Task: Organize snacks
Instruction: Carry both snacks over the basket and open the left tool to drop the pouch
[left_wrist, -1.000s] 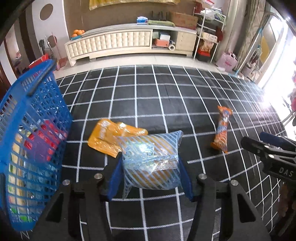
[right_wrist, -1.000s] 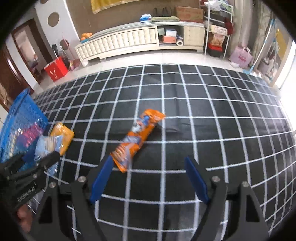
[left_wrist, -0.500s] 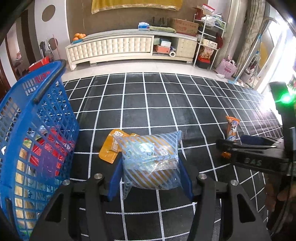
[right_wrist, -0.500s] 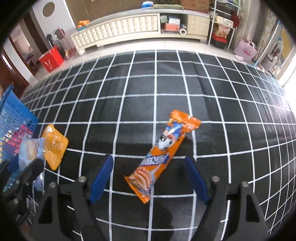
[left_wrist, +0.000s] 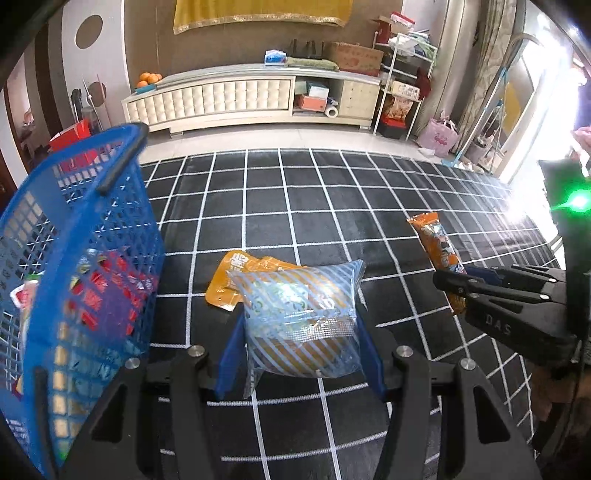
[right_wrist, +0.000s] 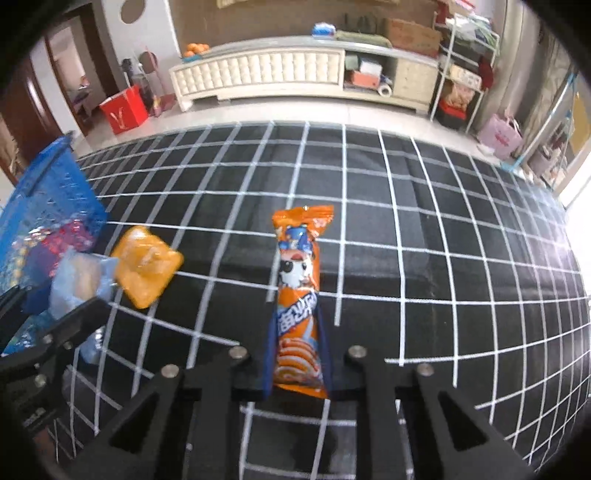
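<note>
My left gripper (left_wrist: 300, 343) is shut on a blue-striped clear snack bag (left_wrist: 300, 317) and holds it above the mat, just right of the blue mesh basket (left_wrist: 74, 258), which holds several snack packs. My right gripper (right_wrist: 295, 350) is shut on the lower end of a long orange snack pack (right_wrist: 297, 291); the same pack shows in the left wrist view (left_wrist: 436, 243). A flat orange packet (right_wrist: 146, 267) lies on the mat beside the basket, also seen behind the striped bag (left_wrist: 236, 273). The right gripper's body (left_wrist: 517, 306) shows at the right.
A black mat with a white grid (right_wrist: 406, 221) covers the floor. A long white cabinet (left_wrist: 221, 99) and a wire shelf rack (left_wrist: 402, 92) stand against the far wall. A red bag (right_wrist: 123, 110) stands on the floor at the left.
My right gripper has closed on the orange snack pack, which now points straight ahead. My left gripper has kept the striped bag and risen a little beside the basket.
</note>
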